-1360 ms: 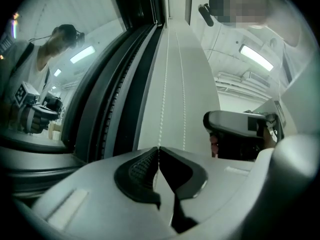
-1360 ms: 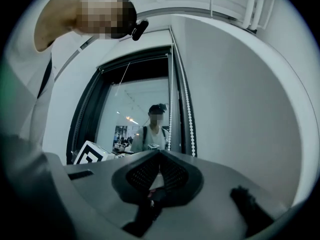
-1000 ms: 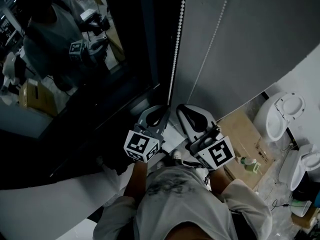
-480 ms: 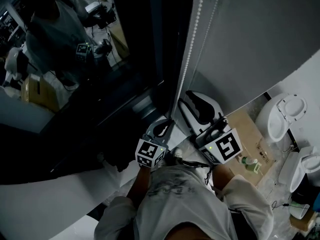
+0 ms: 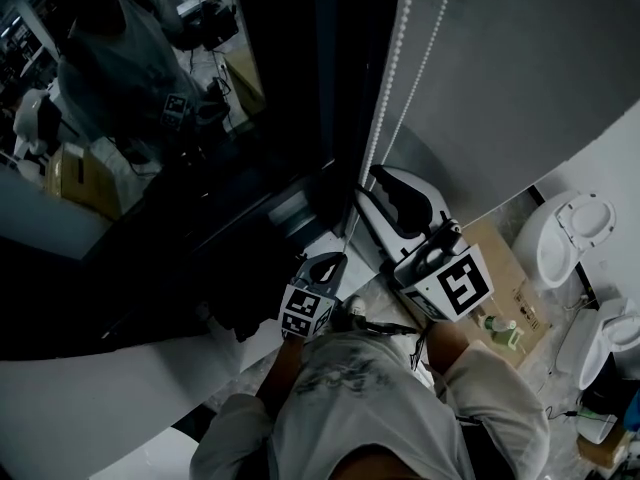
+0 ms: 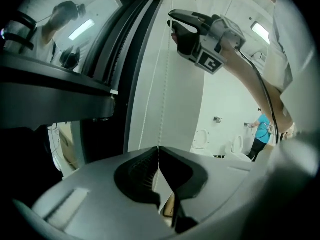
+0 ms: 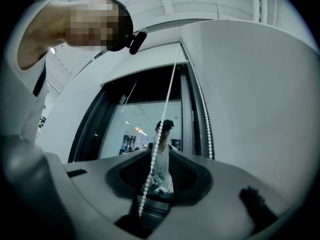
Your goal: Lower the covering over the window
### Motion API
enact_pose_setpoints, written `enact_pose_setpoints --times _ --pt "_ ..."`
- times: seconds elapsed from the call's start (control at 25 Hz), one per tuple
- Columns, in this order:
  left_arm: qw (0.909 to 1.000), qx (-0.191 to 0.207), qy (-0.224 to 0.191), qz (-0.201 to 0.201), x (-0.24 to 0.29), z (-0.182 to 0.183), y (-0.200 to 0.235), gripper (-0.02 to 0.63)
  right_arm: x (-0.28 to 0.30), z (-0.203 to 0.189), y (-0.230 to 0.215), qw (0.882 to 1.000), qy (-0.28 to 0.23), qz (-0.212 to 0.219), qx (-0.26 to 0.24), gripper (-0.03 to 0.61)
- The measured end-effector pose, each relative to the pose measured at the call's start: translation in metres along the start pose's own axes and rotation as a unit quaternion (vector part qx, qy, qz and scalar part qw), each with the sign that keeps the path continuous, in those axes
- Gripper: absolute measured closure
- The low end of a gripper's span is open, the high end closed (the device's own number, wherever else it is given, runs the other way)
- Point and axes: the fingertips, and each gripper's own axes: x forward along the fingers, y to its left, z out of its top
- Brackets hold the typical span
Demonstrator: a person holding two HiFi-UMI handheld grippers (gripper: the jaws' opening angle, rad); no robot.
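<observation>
A grey roller blind [image 5: 520, 68] hangs partway down beside the dark window glass [image 5: 150, 118]. Its white bead chain [image 5: 385, 98] falls in two strands along the frame. My left gripper [image 5: 328, 264] is the lower one, shut on one strand; in the left gripper view the chain [image 6: 161, 99] rises straight out of the closed tips of that gripper [image 6: 159, 149]. My right gripper [image 5: 387, 184] is higher up on the chain. Its jaws have just been opening, and in the right gripper view a strand [image 7: 162, 124] hangs loose between the parted jaws of that gripper [image 7: 159, 153].
Two white toilets [image 5: 570, 228] [image 5: 620, 328] stand on the floor at the right, with a cardboard box [image 5: 490, 258] and a green bottle [image 5: 500, 326] nearer me. The glass reflects me and a lit room. A person in a teal top [image 6: 262, 134] stands far off.
My left gripper has sunk along the chain, still shut on it. My right gripper has let go of the chain, opened its jaws and risen a little.
</observation>
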Motion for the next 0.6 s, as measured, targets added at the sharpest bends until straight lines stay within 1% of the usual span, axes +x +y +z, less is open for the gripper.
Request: enact_pose_setpoints --times 0.08,0.2,0.24,0.28,0.32,0.4,0.52,0.6 --pt "1.0000 -0.005 0.000 0.001 -0.002 -0.004 -0.001 0.597 0.003 0.000 0.001 1.000 -0.001 0.003 0.002 0.465" --pt "1.0000 -0.001 0.000 0.004 -0.003 -0.004 0.000 0.596 0.005 0.000 0.004 1.000 -0.004 0.007 0.006 0.465" --pt "1.0000 -0.001 0.000 0.005 -0.004 -0.004 -0.001 0.596 0.005 0.001 0.005 1.000 -0.006 0.008 0.006 0.495" --pt "1.0000 -0.002 -0.002 0.005 -0.006 -0.004 -0.001 0.595 0.005 0.002 0.007 1.000 -0.009 0.009 0.009 0.539" --pt "1.0000 -0.004 -0.004 0.003 -0.007 -0.004 -0.002 0.595 0.006 0.005 0.008 1.000 -0.015 0.011 0.016 0.554" --pt "0.9999 -0.010 -0.010 -0.002 -0.010 -0.003 -0.003 0.591 0.006 0.009 0.010 0.999 -0.024 0.014 0.029 0.560" --pt "0.9997 -0.015 -0.020 -0.007 -0.015 0.003 -0.003 0.587 0.003 0.002 0.010 0.999 -0.013 0.017 0.029 0.561" --pt "0.9994 -0.014 -0.031 -0.011 -0.019 0.014 -0.002 0.576 0.000 0.001 0.010 0.999 -0.014 0.019 0.038 0.561"
